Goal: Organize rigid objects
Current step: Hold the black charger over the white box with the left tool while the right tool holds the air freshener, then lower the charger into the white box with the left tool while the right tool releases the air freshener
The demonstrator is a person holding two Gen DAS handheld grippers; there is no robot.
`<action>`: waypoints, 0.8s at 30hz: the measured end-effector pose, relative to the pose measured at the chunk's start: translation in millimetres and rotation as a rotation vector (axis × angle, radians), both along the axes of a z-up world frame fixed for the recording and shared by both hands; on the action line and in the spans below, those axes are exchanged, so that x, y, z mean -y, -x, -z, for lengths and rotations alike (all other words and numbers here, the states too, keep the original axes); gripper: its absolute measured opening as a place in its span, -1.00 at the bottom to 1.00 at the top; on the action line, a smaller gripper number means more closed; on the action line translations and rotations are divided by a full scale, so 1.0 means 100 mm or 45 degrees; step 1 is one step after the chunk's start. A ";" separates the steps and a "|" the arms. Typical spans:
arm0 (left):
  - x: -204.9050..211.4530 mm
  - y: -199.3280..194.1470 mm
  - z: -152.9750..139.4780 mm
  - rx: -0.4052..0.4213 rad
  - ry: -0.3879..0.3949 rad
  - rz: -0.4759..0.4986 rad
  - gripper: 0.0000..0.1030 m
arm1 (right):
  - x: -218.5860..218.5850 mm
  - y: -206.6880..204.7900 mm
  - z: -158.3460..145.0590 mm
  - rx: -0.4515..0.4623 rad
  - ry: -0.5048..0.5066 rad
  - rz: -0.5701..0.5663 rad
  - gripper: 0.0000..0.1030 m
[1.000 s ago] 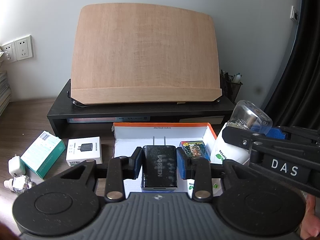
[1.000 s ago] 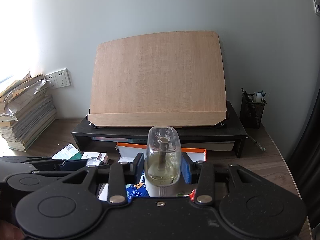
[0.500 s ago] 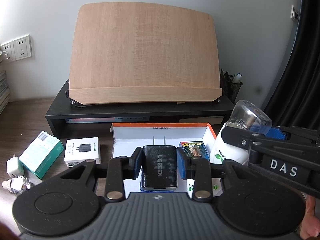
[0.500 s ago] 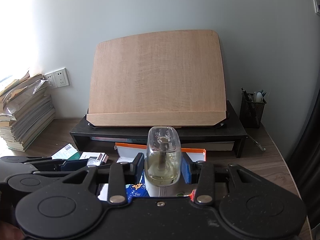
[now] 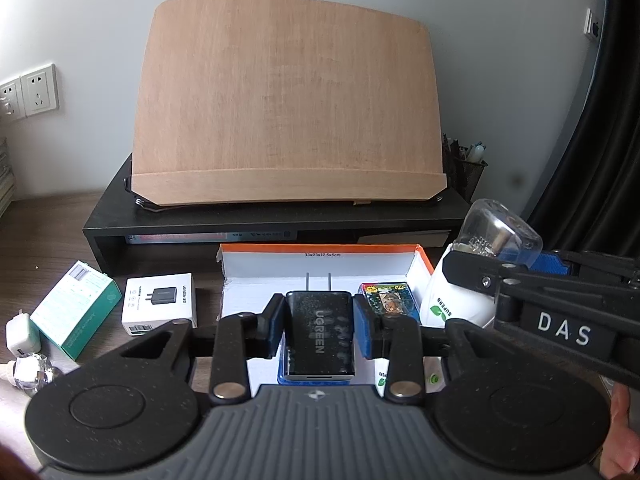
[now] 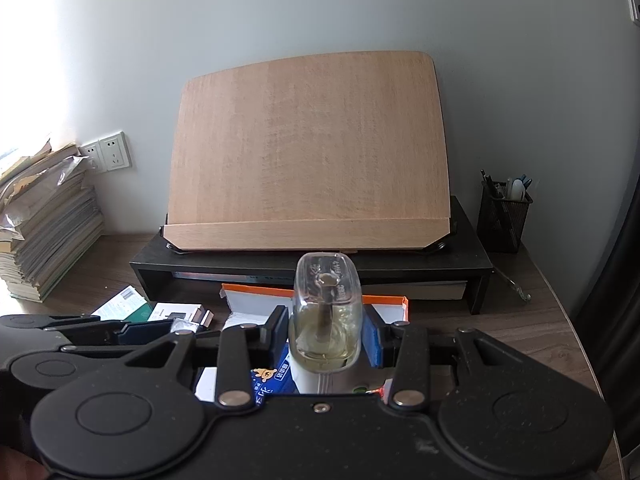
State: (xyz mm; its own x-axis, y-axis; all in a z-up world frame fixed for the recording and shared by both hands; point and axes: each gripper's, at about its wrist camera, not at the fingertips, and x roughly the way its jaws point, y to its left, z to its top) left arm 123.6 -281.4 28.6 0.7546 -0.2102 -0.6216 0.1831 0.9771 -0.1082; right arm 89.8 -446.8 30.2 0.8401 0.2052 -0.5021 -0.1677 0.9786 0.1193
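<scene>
Left gripper (image 5: 319, 322): blue-padded fingers (image 5: 275, 326) clamped on the sides of a black rectangular UGREEN wall charger (image 5: 320, 336), prongs forward, held over the open white cardboard box with orange edges (image 5: 320, 268) on the table (image 5: 48, 216). Right gripper (image 6: 326, 332): fingers (image 6: 371, 340) pinched on a clear-domed plug-in unit with white plastic base (image 6: 326, 320), upright, over the box's right end.

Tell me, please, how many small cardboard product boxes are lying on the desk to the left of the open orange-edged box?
2. A green-and-white box lies farthest left, and a white charger box sits between it and the orange-edged box. The left gripper may hide others.
</scene>
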 end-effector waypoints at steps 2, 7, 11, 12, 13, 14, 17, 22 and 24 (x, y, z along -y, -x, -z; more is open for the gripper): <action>0.00 -0.02 0.02 -0.006 0.001 0.000 -0.29 | 0.00 -0.03 0.01 -0.008 0.005 0.004 -0.07; -0.02 -0.07 0.05 -0.019 0.005 -0.003 -0.29 | 0.00 -0.17 0.06 -0.046 0.013 0.011 -0.07; -0.06 -0.12 0.08 -0.031 0.009 -0.010 -0.29 | -0.02 -0.30 0.12 -0.076 0.030 0.013 -0.07; -0.07 -0.13 0.09 -0.035 0.009 -0.012 -0.29 | -0.03 -0.34 0.13 -0.084 0.037 0.014 -0.07; -0.08 -0.15 0.10 -0.040 0.008 -0.014 -0.29 | -0.04 -0.38 0.15 -0.097 0.048 0.014 -0.07; -0.10 -0.17 0.11 -0.046 0.010 -0.015 -0.29 | -0.06 -0.42 0.17 -0.114 0.063 0.016 -0.07; -0.11 -0.22 0.15 -0.060 0.011 -0.009 -0.29 | -0.11 -0.53 0.22 -0.152 0.095 0.026 -0.06; -0.04 -0.30 0.19 -0.077 0.017 0.037 -0.29 | -0.09 -0.62 0.24 -0.148 0.093 0.032 0.11; 0.00 -0.32 0.20 -0.080 0.017 0.059 -0.29 | -0.06 -0.60 0.20 -0.113 0.082 0.036 0.18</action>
State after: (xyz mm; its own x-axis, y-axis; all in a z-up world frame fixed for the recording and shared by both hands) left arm 156.0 -281.2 8.3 0.7035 -0.2526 -0.6643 0.2206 0.9661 -0.1338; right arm 149.8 -440.6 10.6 0.7969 0.1473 -0.5859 -0.1319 0.9888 0.0693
